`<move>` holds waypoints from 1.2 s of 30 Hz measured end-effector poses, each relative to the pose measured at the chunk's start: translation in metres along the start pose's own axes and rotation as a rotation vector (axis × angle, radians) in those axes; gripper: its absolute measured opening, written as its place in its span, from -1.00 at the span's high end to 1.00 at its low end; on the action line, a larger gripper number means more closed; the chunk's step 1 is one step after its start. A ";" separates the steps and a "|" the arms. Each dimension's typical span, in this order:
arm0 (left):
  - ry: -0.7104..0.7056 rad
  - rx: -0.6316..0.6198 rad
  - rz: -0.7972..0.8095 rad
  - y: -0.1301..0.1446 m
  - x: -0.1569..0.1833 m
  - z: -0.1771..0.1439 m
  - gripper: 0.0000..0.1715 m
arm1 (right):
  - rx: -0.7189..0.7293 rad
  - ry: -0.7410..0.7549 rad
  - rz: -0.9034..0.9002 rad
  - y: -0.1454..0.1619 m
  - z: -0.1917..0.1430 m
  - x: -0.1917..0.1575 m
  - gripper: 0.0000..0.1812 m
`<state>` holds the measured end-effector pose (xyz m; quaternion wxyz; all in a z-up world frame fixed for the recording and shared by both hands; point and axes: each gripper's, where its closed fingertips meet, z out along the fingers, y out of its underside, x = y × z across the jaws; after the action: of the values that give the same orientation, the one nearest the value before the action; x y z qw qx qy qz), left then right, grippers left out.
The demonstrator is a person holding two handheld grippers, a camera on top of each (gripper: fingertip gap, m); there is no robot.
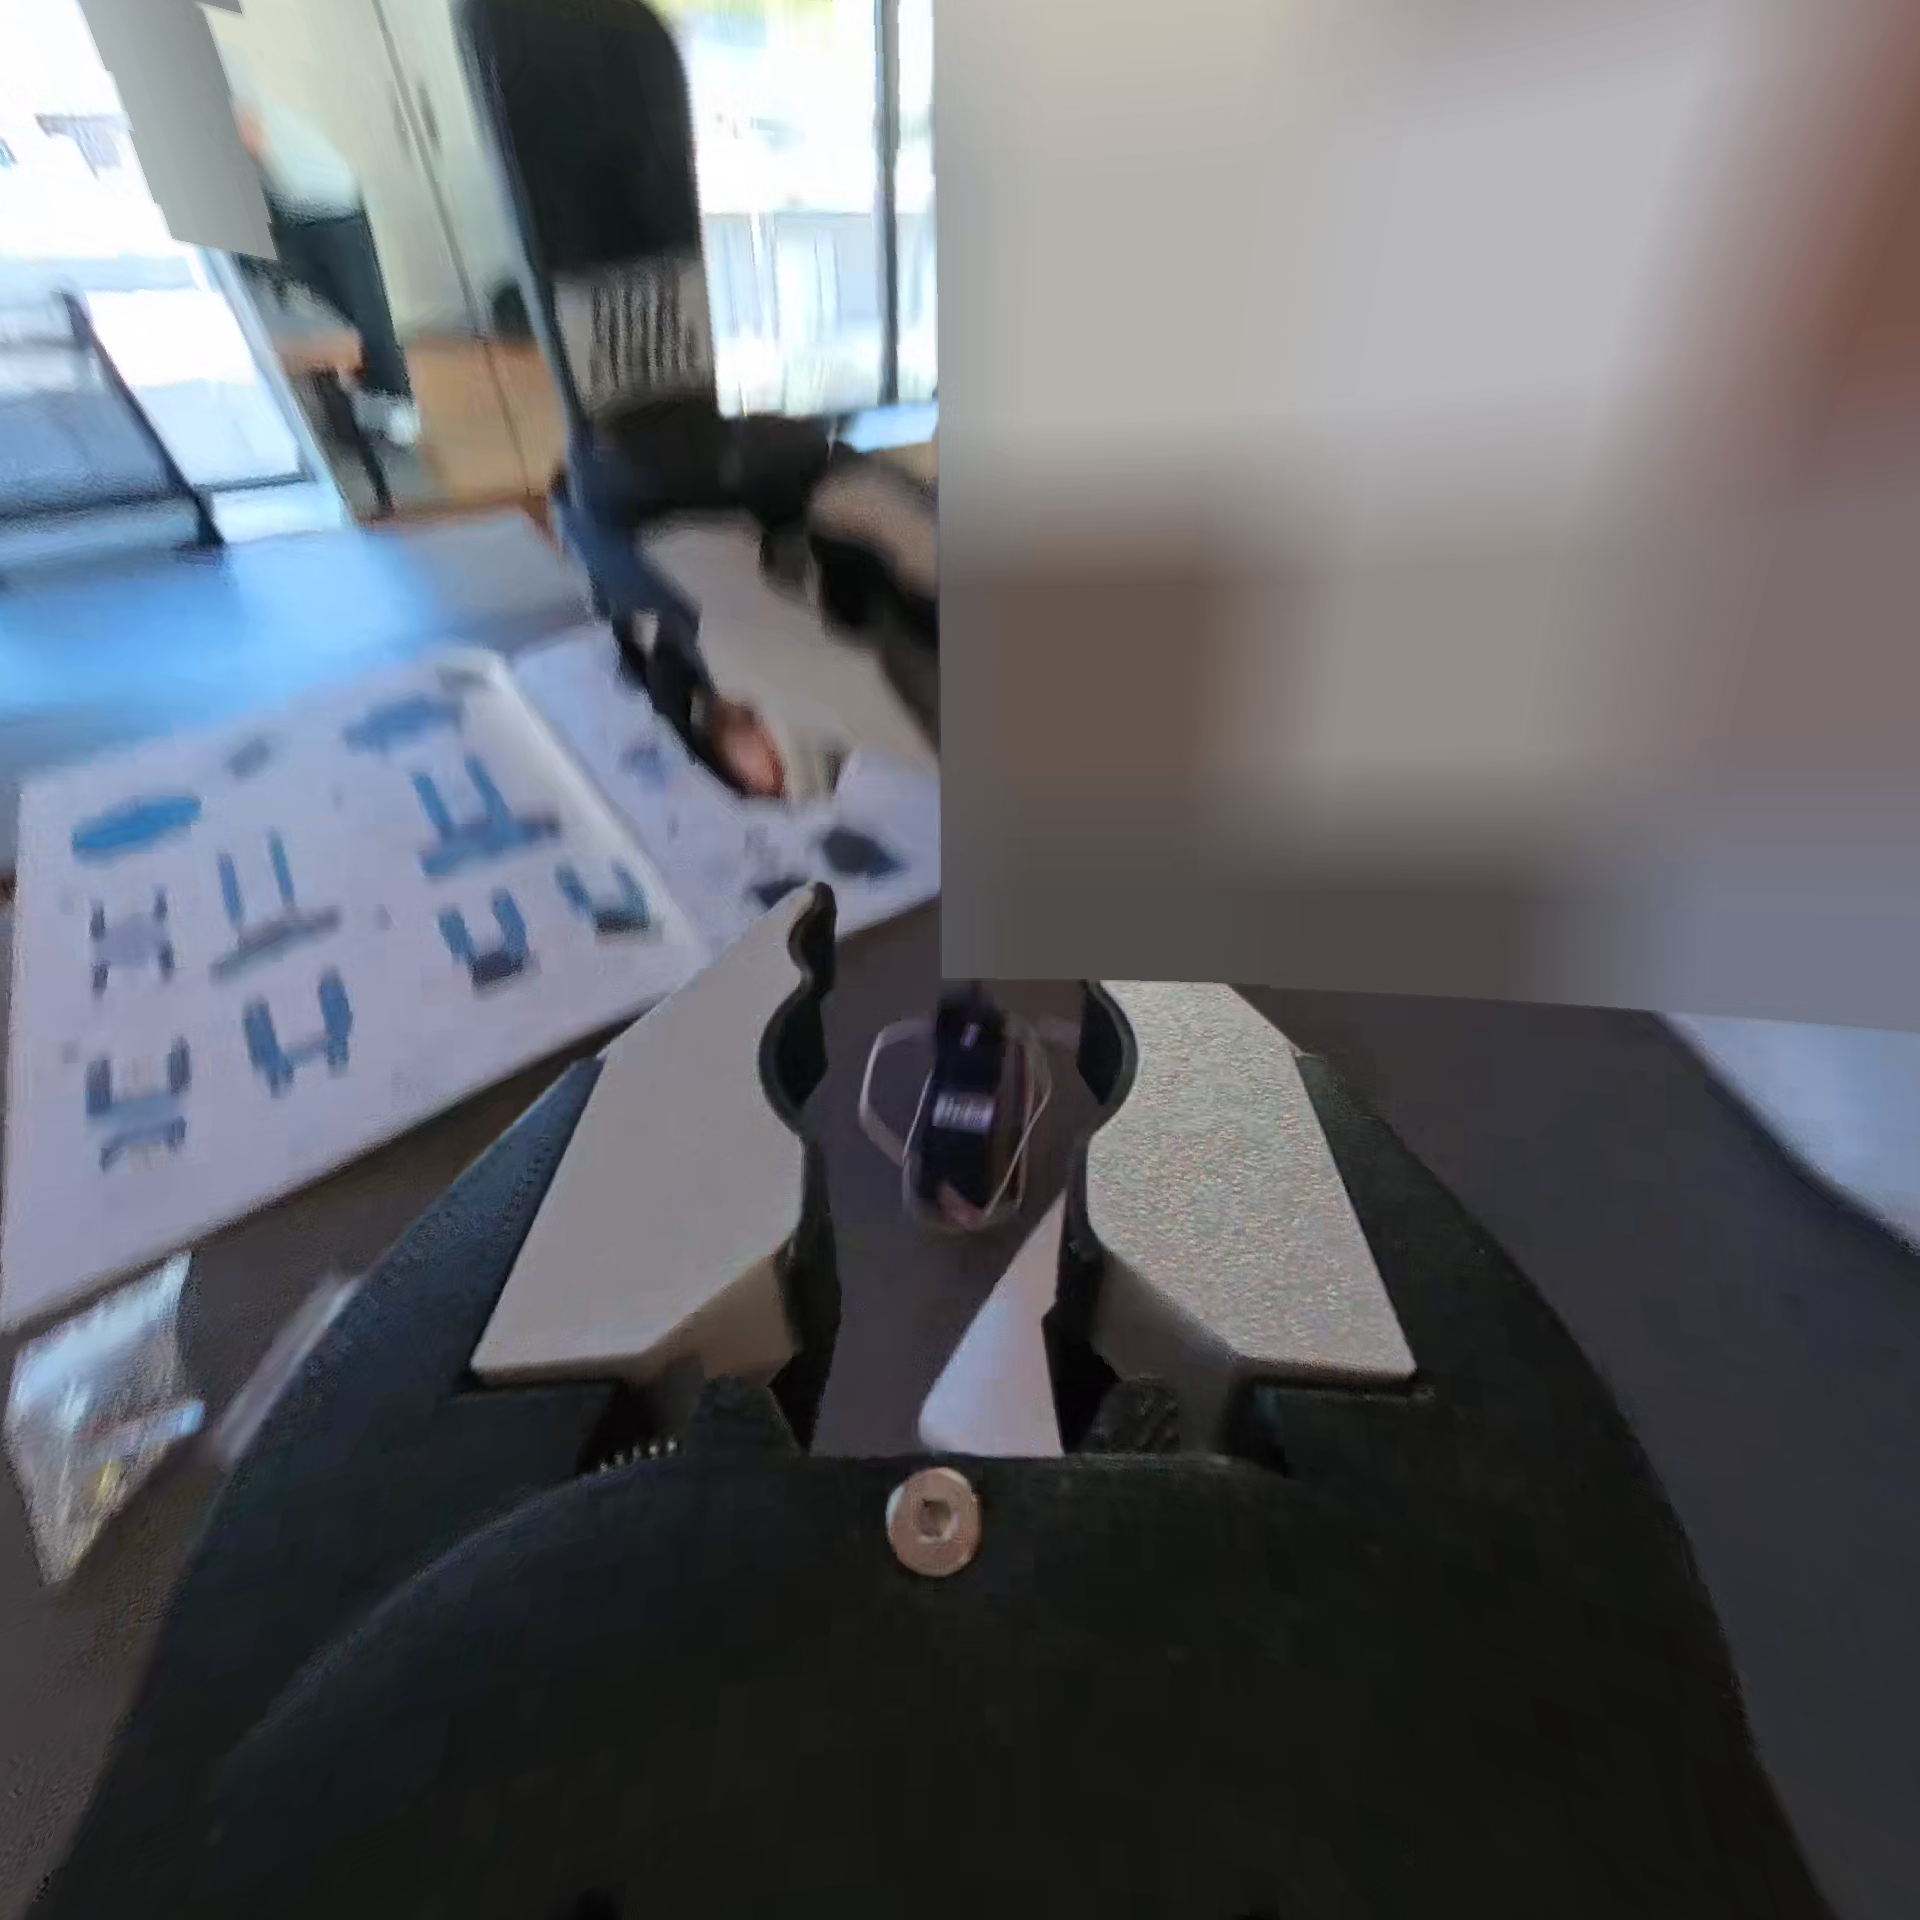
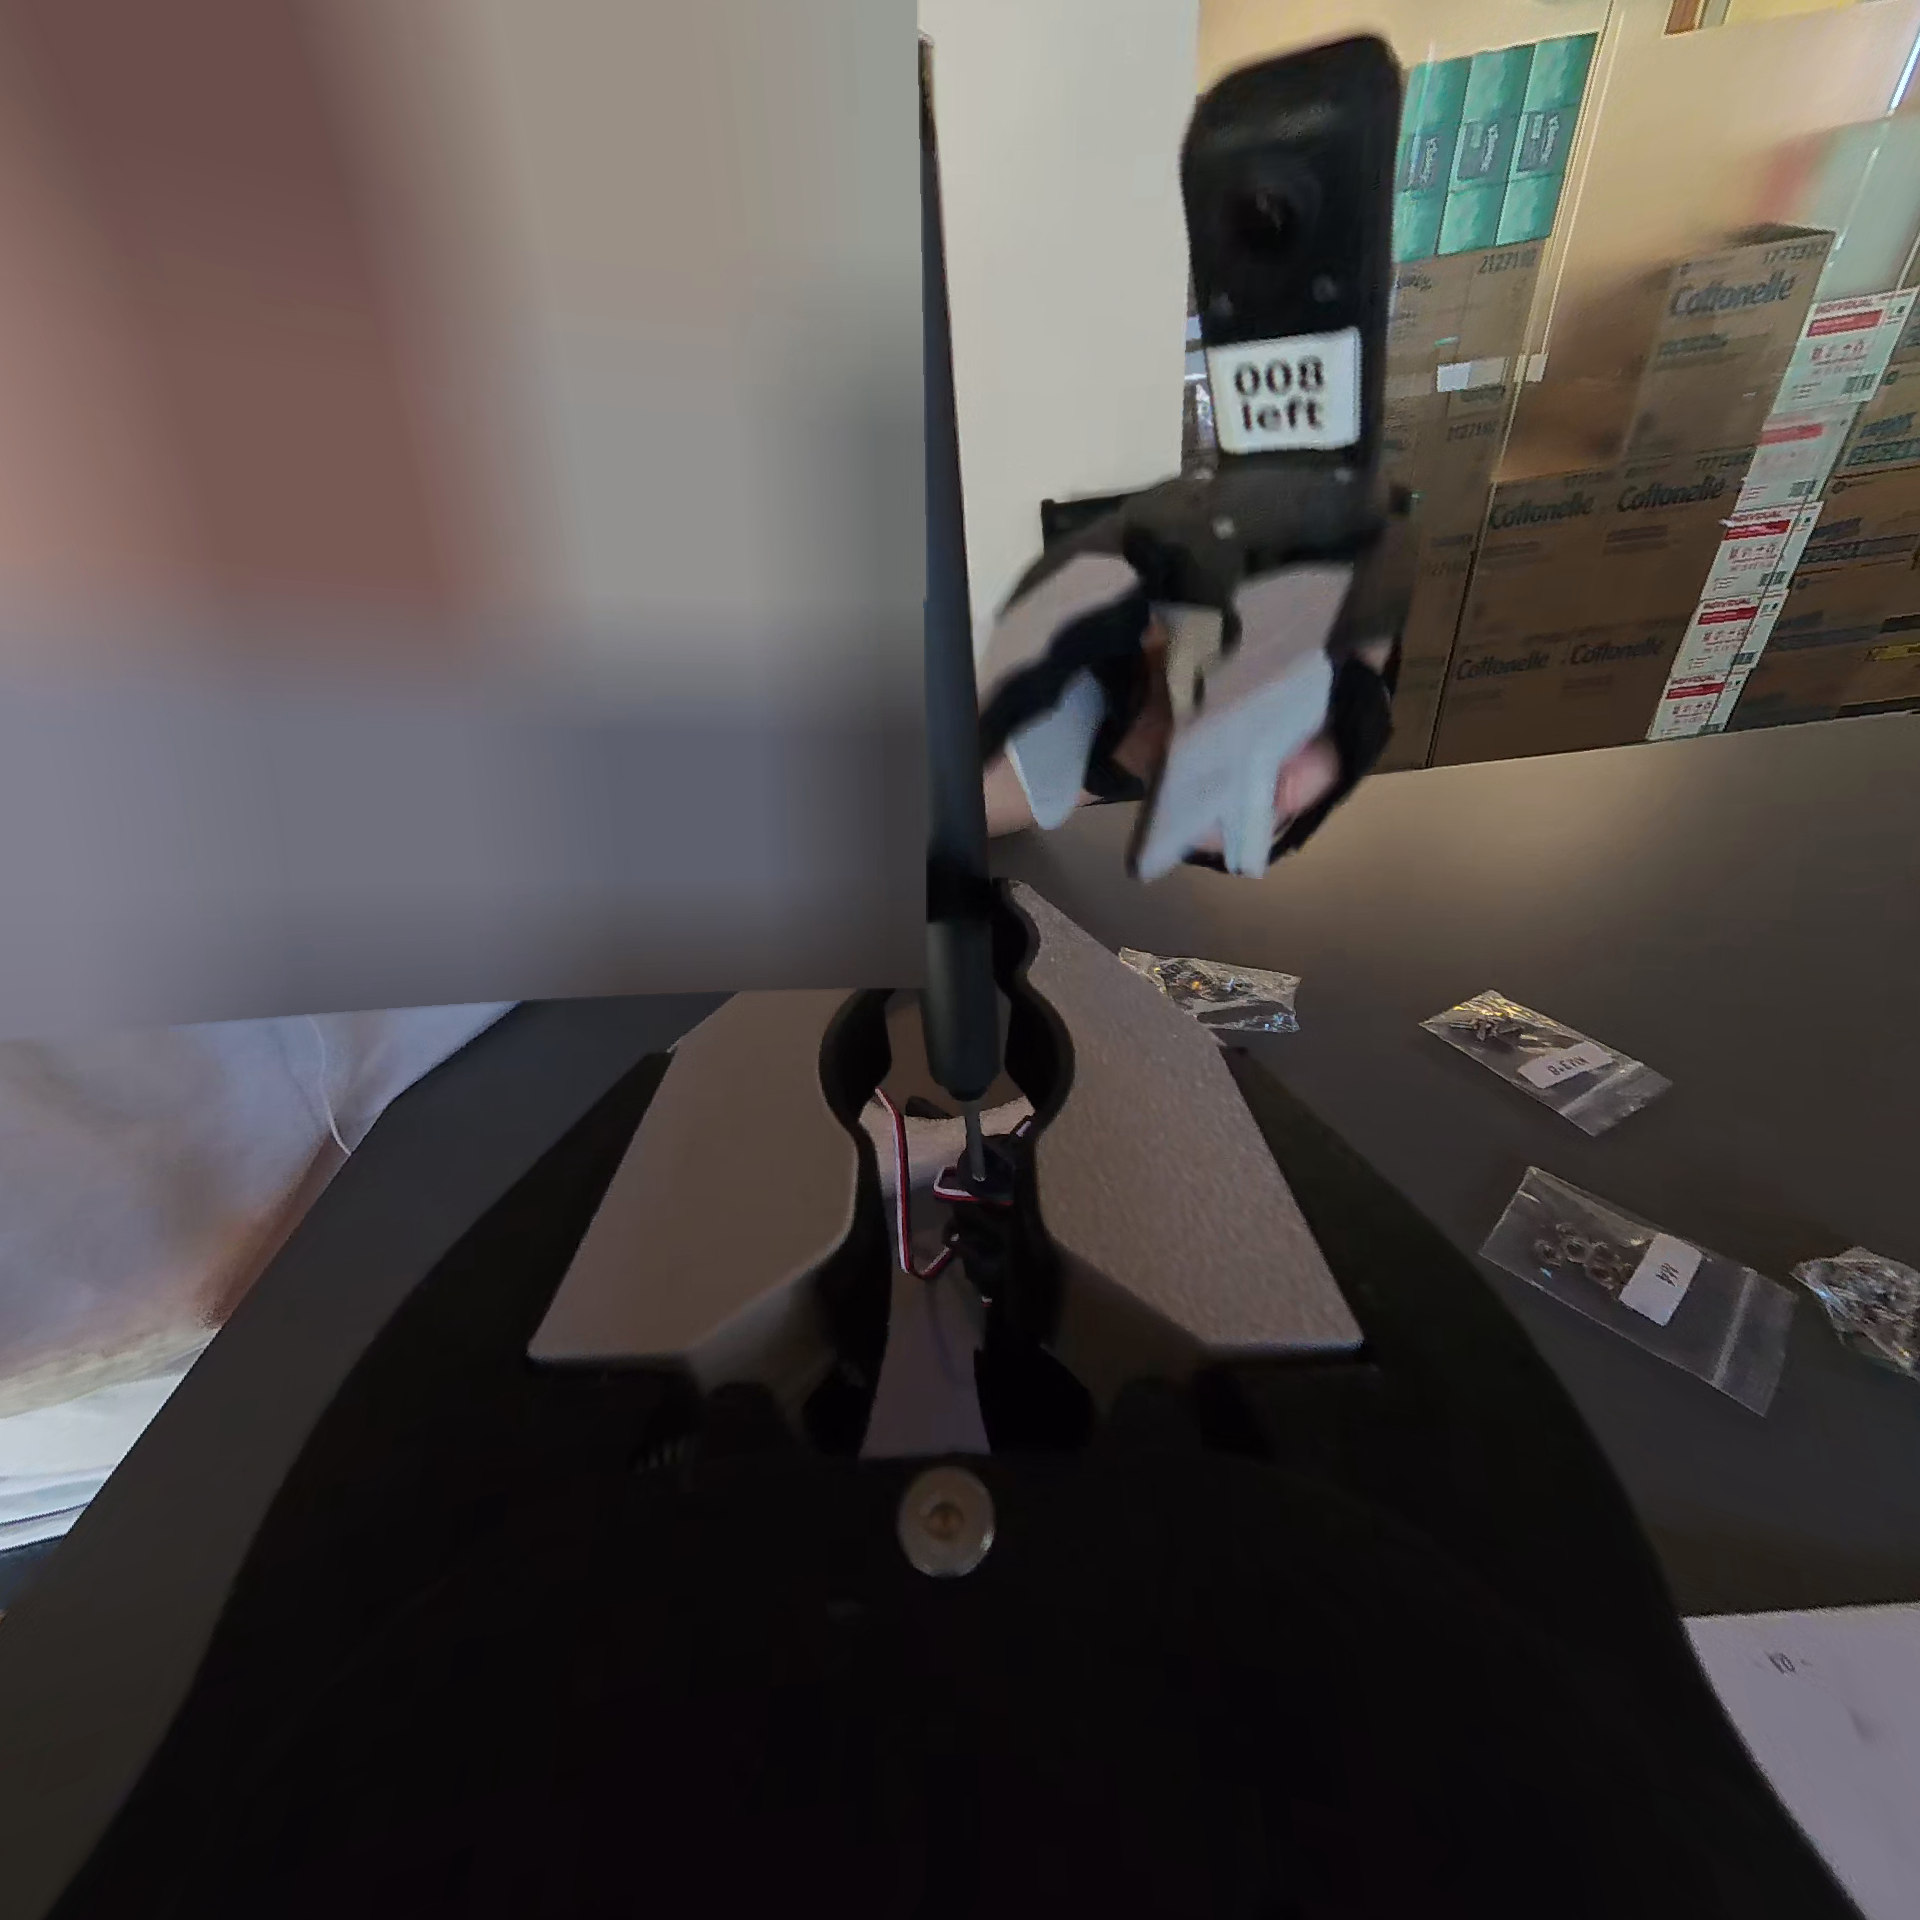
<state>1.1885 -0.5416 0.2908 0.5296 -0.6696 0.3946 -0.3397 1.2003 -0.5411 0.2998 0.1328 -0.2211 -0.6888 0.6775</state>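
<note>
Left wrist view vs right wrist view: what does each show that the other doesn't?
Left only: an open booklet of blue part diagrams, and a small black part with wires between the open left gripper fingers.
Right only: a screwdriver clamped in the right gripper, clear bags of hardware, stacked boxes.
Both: the dark table.

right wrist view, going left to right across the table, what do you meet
white cloth → right gripper shut on a slim black screwdriver → crumpled clear bag of small parts → clear zip bag with a white label → crinkled clear bag at the edge
</note>
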 end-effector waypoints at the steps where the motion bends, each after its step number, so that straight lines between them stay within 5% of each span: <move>1: -0.023 -0.084 -0.005 0.020 -0.006 0.002 0.47 | -0.001 -0.003 -0.001 0.000 0.000 -0.001 0.84; 5: 0.004 -0.255 -0.004 0.060 -0.008 0.022 0.47 | -0.006 -0.002 -0.008 0.000 0.000 -0.001 0.84; 15: 0.031 -0.339 0.053 0.077 0.002 0.036 0.77 | 0.003 -0.008 -0.004 0.001 -0.001 -0.001 0.83; 23: 0.048 -0.332 0.027 0.080 0.003 0.036 0.78 | -0.003 -0.018 -0.015 0.001 0.001 -0.004 0.83; 35: 0.034 -0.345 0.037 0.080 0.003 0.037 0.74 | -0.010 0.003 -0.020 0.005 0.003 0.000 0.98; 36: 0.001 -0.360 0.029 0.077 0.000 0.035 0.44 | -0.011 0.008 -0.009 0.005 0.004 0.001 0.93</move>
<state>1.2063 -0.5363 0.2080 0.4061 -0.7476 0.4589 -0.2561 1.1981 -0.5444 0.2947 0.1374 -0.2212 -0.6928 0.6724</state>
